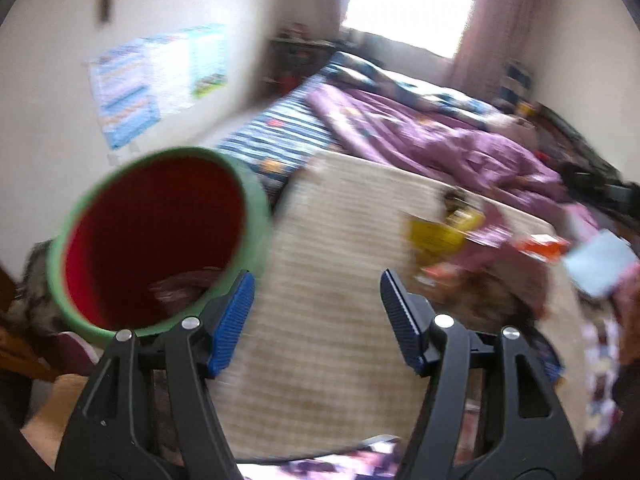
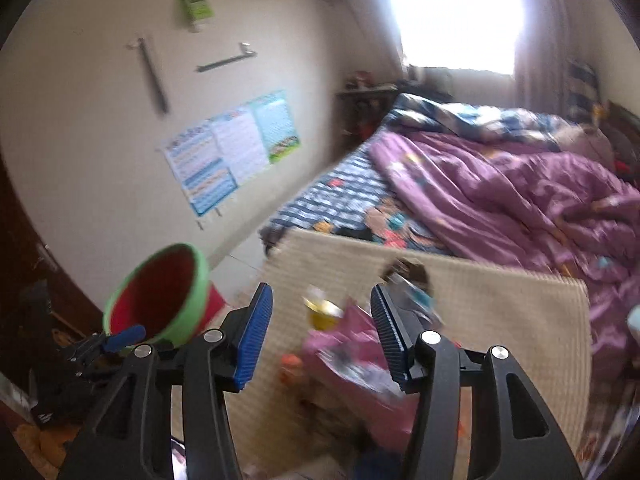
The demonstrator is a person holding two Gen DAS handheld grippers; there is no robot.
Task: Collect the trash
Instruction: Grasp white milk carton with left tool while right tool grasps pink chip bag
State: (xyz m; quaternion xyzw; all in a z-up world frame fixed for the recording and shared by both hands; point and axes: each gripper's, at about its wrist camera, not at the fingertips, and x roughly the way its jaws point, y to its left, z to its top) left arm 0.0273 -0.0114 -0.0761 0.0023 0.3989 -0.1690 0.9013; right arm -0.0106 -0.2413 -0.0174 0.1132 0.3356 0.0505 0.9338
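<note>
A round bin with a green rim and red inside [image 1: 160,240] hangs at the left, tilted, with some crumpled trash in its bottom; it also shows in the right wrist view [image 2: 160,296]. My left gripper [image 1: 316,316] is open and empty beside the bin's rim. Wrappers lie on a beige mat [image 1: 344,248] on the bed: a yellow one [image 1: 436,236], an orange one [image 1: 540,246], pink ones. My right gripper [image 2: 318,332] is open over a pink wrapper [image 2: 352,344] and a yellow one [image 2: 324,314], touching neither as far as I can see. The frames are blurred.
A purple quilt [image 2: 520,200] and a striped sheet [image 2: 340,196] cover the bed behind the mat [image 2: 500,312]. A poster [image 2: 232,148] hangs on the left wall. A bright window [image 2: 452,12] is at the back. A pale blue card [image 1: 600,266] shows at the right edge.
</note>
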